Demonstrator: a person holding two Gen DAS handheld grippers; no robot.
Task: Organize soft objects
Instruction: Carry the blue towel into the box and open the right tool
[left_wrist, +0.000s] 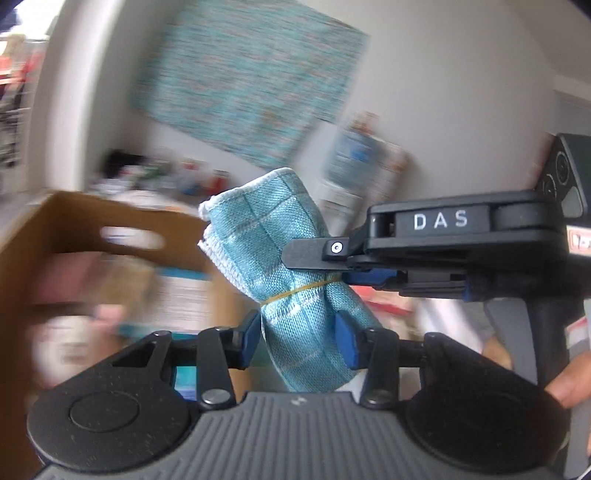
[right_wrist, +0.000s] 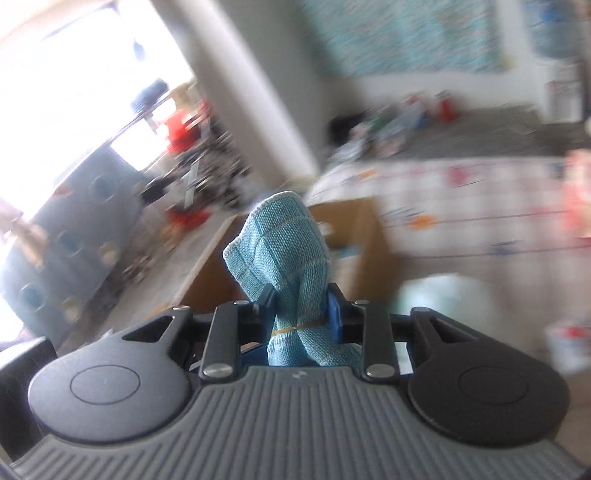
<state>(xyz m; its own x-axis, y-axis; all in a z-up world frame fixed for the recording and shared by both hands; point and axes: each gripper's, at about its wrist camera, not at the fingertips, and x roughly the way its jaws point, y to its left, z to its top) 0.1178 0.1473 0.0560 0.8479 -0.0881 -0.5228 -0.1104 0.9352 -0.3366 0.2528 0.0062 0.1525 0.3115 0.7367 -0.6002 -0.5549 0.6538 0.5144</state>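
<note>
Carrying a rolled blue cloth through the air, both claws are on it at once. The left claw has the lower half of the roll between its blue pads, narrowly spread and pressing the fabric just under the yellow rubber band. The right claw reaches in from three o'clock in the left wrist view and pinches the roll just above that band, nearly shut; in its own view the right claw squeezes the cloth at the waist, with the top sticking up toward twelve.

Here is the risk, as I judge it: everything behind is smeared with blur, so this is a quick swing. If the two hands drift apart, the roll could twist, the band could slide off, and the cloth could unroll. A loose left grip could also let the bottom slip out.

The cardboard box sits at nine o'clock, cut handle showing. Something pinkish and some printed packaging lie inside, too blurred to name. The roll is above it, not in it yet.
</note>
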